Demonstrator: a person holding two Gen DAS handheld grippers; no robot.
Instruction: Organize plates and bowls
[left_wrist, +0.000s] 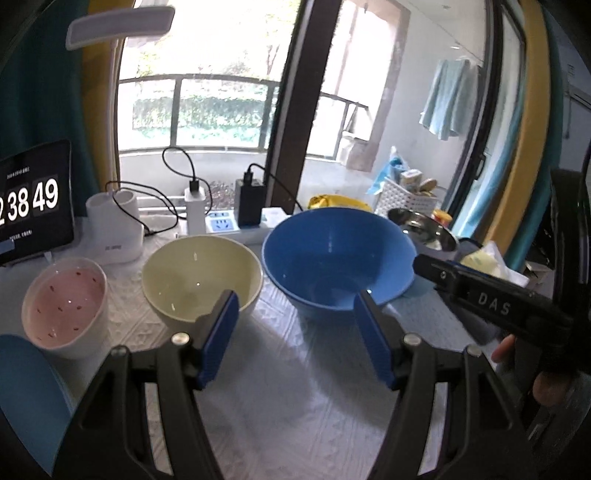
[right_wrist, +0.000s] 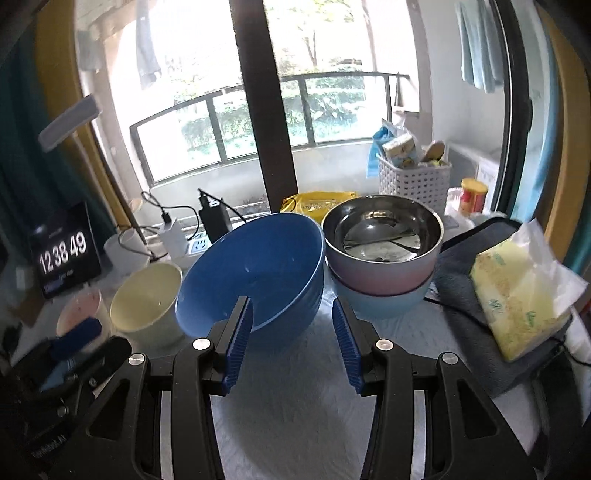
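From the left wrist, the left tongs (left_wrist: 295, 314) stand wide and empty; the cream bowl (left_wrist: 202, 275) sits just ahead-left, the blue bowl (left_wrist: 338, 258) ahead-right. Best to straddle one rim squarely before closing.

From the right wrist, the right tongs (right_wrist: 291, 325) gape empty before the blue bowl, on a white-clothed desk (right_wrist: 295, 406) by a window.

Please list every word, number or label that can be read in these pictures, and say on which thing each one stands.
"12 38 49": on the dark clock screen; the left wrist view cuts off its first digit.
"DAS": on the black body of the right gripper, in the left wrist view.
Small lines on the clock screen, print on the yellow tissue pack, and pale lettering on the left gripper: too blurred to read.
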